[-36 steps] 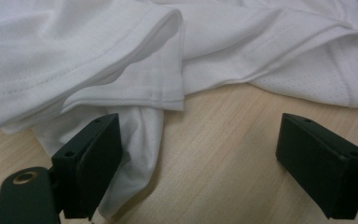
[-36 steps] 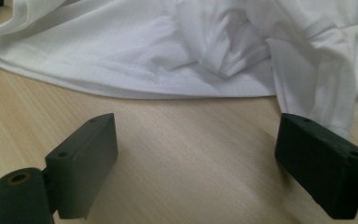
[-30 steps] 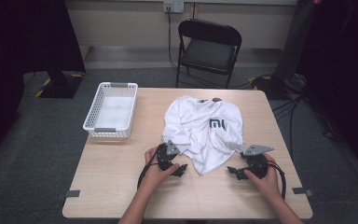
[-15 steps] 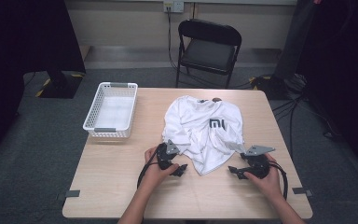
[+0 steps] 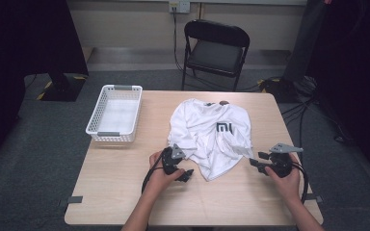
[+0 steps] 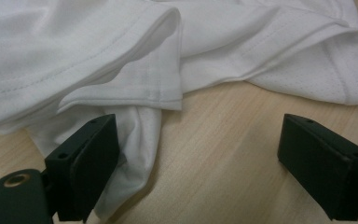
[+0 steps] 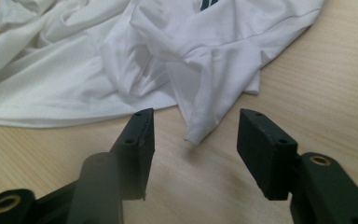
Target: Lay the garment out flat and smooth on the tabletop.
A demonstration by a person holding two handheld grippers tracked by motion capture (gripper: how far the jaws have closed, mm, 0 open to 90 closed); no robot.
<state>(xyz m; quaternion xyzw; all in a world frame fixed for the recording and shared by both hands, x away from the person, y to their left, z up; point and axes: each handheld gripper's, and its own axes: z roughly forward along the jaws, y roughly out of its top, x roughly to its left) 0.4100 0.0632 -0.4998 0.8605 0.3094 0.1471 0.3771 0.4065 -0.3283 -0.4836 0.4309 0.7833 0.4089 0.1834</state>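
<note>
While the right gripper [image 7: 193,140] has just been closing its jaws, a corner of the white T-shirt [image 5: 212,137] lies between them, not yet pinched. Our left gripper [image 6: 196,163] stays wide open beside the crumpled shirt, holding nothing.

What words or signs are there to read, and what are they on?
"MI": a dark logo on the chest of the white T-shirt, legible in the high view.
In the right gripper view just the lower edge of that logo shows on the cloth, too cut off to read.
The white basket and the table carry no lettering.
</note>
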